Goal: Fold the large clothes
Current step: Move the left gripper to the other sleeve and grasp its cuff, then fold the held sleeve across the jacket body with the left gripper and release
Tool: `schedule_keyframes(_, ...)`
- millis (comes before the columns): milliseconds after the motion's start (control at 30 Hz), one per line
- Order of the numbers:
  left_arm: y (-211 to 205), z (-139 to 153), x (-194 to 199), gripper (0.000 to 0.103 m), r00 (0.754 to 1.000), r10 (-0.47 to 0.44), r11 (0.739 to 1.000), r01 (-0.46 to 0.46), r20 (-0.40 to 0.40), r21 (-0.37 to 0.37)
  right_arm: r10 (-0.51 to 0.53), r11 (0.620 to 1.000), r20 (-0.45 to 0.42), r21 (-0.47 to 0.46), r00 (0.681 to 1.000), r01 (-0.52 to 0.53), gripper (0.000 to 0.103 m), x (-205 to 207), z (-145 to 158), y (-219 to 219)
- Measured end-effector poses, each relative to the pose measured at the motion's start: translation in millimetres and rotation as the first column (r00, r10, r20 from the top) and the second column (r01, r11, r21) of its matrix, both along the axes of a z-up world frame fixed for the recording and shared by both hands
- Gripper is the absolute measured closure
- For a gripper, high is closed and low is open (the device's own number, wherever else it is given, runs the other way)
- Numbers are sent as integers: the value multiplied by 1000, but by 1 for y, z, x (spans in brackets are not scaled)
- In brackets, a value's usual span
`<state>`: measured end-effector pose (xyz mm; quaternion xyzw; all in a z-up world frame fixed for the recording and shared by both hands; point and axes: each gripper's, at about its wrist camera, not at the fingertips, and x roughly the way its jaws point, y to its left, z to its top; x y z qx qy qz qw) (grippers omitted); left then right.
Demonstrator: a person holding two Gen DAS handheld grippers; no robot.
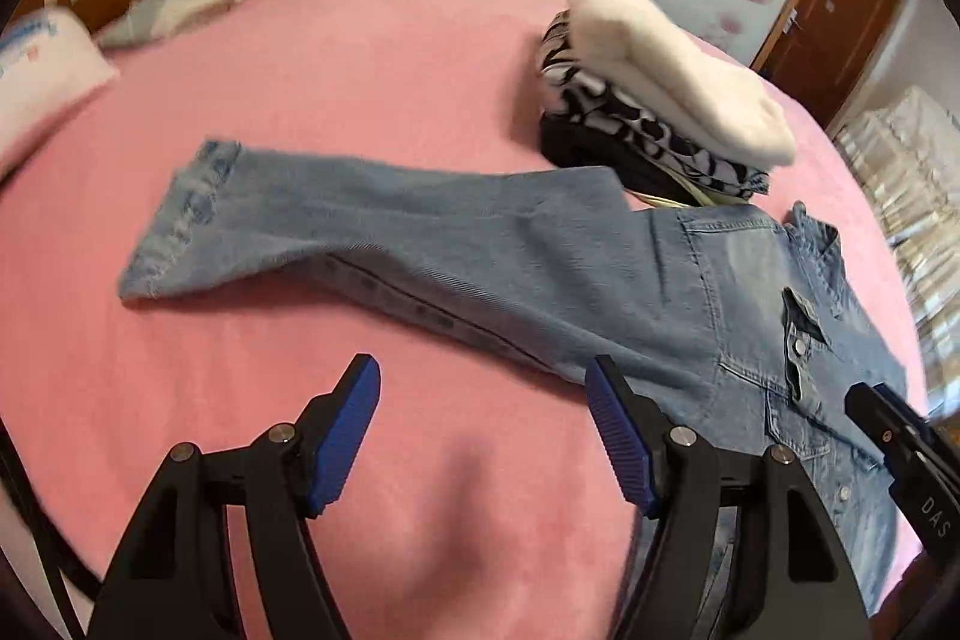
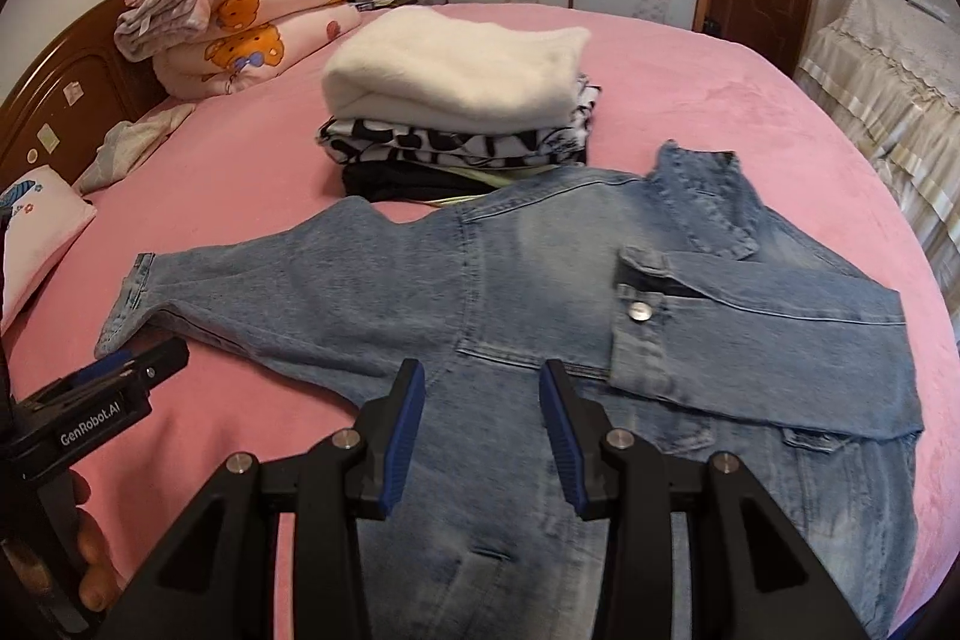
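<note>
1. Left black plastic two-finger gripper [image 1: 483,436]: ribbed blue pads [image 1: 618,445], round silver pivot screws.
2. Right black plastic two-finger gripper [image 2: 483,430]: the same ribbed blue pads [image 2: 399,436] and silver screws.
3. White "GenRobot.AI" lettering on the left body; "DAS" on the right.
4. Bare-skinned fingers [image 2: 90,556] on the left handle.

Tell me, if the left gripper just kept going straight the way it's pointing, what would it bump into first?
Probably the outstretched sleeve of the denim jacket. The open left gripper hovers over bare pink bedspread, and the sleeve lies straight across its path. Depth is unclear, so it might touch the bedspread first.
</note>
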<state>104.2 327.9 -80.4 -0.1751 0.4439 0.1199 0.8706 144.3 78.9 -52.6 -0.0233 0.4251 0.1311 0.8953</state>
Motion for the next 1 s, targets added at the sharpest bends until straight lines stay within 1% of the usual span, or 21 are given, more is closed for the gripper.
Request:
schedule_keyframes(67, 20, -14, 3, 34, 1000, 11, 996, -10, 10, -90, 12, 1000, -3, -5, 1000, -12, 63, 5, -5, 10)
schedule_keyframes(133, 38, -27, 4, 34, 999, 37, 985, -33, 20, -168, 19, 1000, -8, -8, 1000, -19, 63, 9, -10, 16)
schedule_keyframes(200, 59, -38, 5, 34, 996, 80, 969, -71, 26, -238, 21, 1000, -20, -6, 1000, -22, 63, 14, -17, 18)
schedule_keyframes(300, 92, -53, 3, 34, 985, 167, 928, -140, 50, -345, 17, 1000, -44, -10, 999, -17, 63, 19, -28, 18)
schedule_keyframes(333, 100, -56, 3, 34, 980, 191, 918, -160, 51, -363, 15, 1000, -53, -12, 998, -16, 63, 20, -32, 17)
schedule_keyframes(367, 112, -62, 2, 34, 971, 234, 899, -197, 50, -391, 13, 1000, -62, -14, 998, -14, 63, 21, -36, 16)
schedule_keyframes(433, 129, -68, 2, 34, 955, 293, 872, -247, 45, -423, 10, 1000, -74, -15, 997, -11, 63, 22, -42, 13)
schedule_keyframes(533, 156, -80, -1, 34, 916, 400, 808, -344, 17, -478, 1, 1000, -92, -17, 996, -3, 63, 24, -50, 8)
schedule_keyframes(567, 163, -85, -2, 34, 897, 442, 787, -392, -7, -476, -2, 1000, -97, -17, 995, 0, 63, 24, -52, 7)
schedule_keyframes(633, 171, -93, -1, 36, 873, 487, 753, -438, -31, -491, -10, 1000, -112, -16, 994, 8, 63, 26, -57, 3)
schedule_keyframes(667, 173, -97, 0, 39, 860, 509, 731, -455, -37, -509, -15, 1000, -123, -14, 992, 14, 63, 28, -60, 0)
schedule_keyframes(700, 174, -100, 2, 52, 847, 529, 720, -475, -41, -505, -21, 1000, -132, -10, 991, 20, 63, 29, -63, -2)
schedule_keyframes(733, 175, -101, 2, 64, 842, 538, 722, -488, -46, -490, -24, 1000, -138, -7, 990, 23, 63, 30, -64, -4)
schedule_keyframes(767, 173, -101, 5, 86, 841, 539, 734, -500, -53, -461, -28, 1000, -144, -3, 989, 27, 63, 30, -66, -7)
schedule_keyframes(800, 171, -101, 7, 94, 845, 533, 744, -497, -52, -446, -31, 1000, -147, 2, 989, 31, 63, 30, -66, -10)
schedule_keyframes(867, 161, -89, 11, 97, 845, 534, 782, -504, -23, -367, -36, 999, -149, 9, 988, 37, 63, 30, -67, -16)
schedule_keyframes(900, 155, -80, 15, 99, 852, 524, 810, -499, -2, -307, -40, 999, -148, 12, 988, 43, 63, 30, -66, -19)
schedule_keyframes(967, 129, -52, 23, 99, 872, 487, 868, -475, 58, -147, -51, 998, -150, 24, 987, 56, 63, 29, -66, -28)
schedule_keyframes(1000, 113, -36, 28, 99, 891, 445, 895, -439, 92, -81, -59, 998, -152, 30, 987, 64, 63, 30, -65, -33)
